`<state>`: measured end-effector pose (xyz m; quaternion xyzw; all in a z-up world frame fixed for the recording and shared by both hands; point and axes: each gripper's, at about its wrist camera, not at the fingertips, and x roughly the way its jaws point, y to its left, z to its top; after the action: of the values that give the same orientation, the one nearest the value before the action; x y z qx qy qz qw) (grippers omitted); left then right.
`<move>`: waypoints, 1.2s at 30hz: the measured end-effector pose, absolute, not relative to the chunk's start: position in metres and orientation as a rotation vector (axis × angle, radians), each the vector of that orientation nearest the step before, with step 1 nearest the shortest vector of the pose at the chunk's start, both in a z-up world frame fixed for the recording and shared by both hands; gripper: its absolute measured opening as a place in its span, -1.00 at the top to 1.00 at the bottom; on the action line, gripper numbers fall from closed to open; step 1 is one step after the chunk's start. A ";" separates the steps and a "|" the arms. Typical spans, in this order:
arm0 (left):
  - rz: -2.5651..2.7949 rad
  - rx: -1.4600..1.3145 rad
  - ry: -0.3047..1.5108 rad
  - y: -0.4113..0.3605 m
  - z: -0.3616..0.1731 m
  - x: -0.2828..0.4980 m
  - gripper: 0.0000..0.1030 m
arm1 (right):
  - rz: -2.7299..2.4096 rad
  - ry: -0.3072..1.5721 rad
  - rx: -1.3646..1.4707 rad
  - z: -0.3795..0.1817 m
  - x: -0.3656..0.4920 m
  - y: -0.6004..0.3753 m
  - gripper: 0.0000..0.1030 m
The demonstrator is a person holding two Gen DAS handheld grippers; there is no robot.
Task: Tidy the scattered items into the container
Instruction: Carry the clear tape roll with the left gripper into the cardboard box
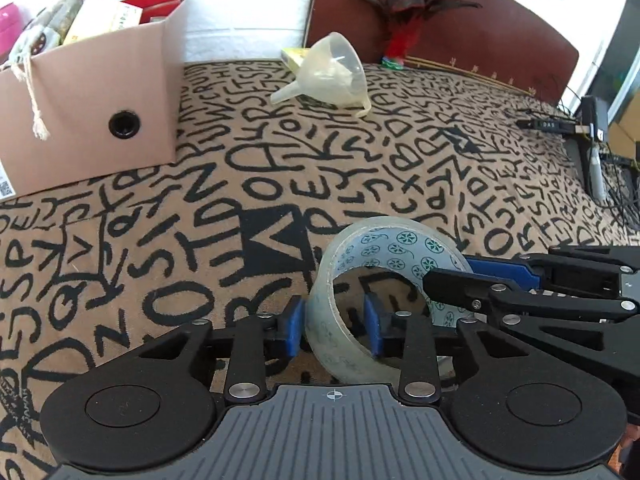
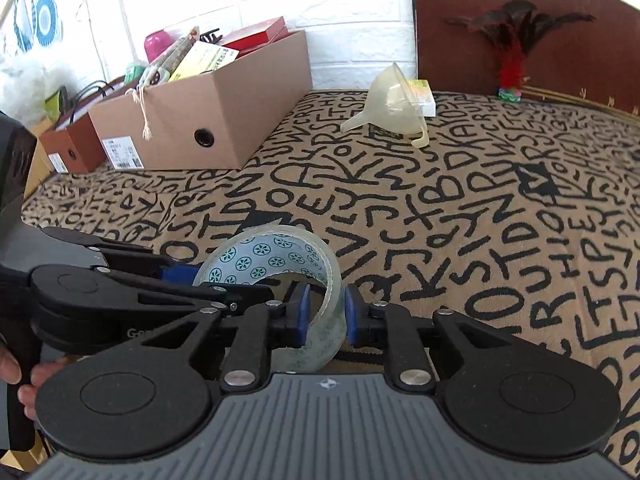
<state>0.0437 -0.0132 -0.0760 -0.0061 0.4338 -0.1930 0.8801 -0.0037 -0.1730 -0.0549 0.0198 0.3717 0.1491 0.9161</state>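
A roll of clear tape [image 1: 396, 246] [image 2: 264, 256] with a patterned core stands on edge on the letter-print blanket [image 1: 200, 184]. My left gripper [image 1: 333, 330] is shut on the near wall of the roll, one blue pad outside and one inside the ring. My right gripper [image 2: 326, 312] is shut on another part of the same wall; in the left wrist view the right gripper [image 1: 448, 272] reaches in from the right. The left gripper [image 2: 208, 280] enters the right wrist view from the left. The open cardboard box [image 1: 88, 120] [image 2: 208, 120] sits far left, holding several items.
A translucent funnel [image 1: 332, 72] [image 2: 396, 100] lies on its side at the back, a small yellow box [image 2: 422, 96] behind it. A feather toy [image 1: 404, 20] leans on the brown headboard [image 1: 480, 40]. Cables and a device [image 1: 592, 132] lie far right. A smaller brown box [image 2: 72, 148] stands behind the cardboard one.
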 end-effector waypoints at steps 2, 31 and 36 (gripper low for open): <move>-0.392 -0.014 0.894 -0.008 -0.071 0.040 0.56 | 0.305 0.755 0.018 -0.049 -0.006 -0.169 0.67; -0.023 -0.104 0.530 0.232 0.083 0.149 0.59 | 0.576 0.375 -0.251 0.090 0.151 0.077 0.77; 0.050 -0.112 0.540 0.254 0.066 0.167 0.13 | 0.634 0.400 -0.260 0.072 0.175 0.101 0.51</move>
<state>0.1670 0.2541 0.0660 -0.0554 0.2664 0.0246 0.9619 0.1752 0.1007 0.0720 -0.1266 0.1950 0.3087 0.9223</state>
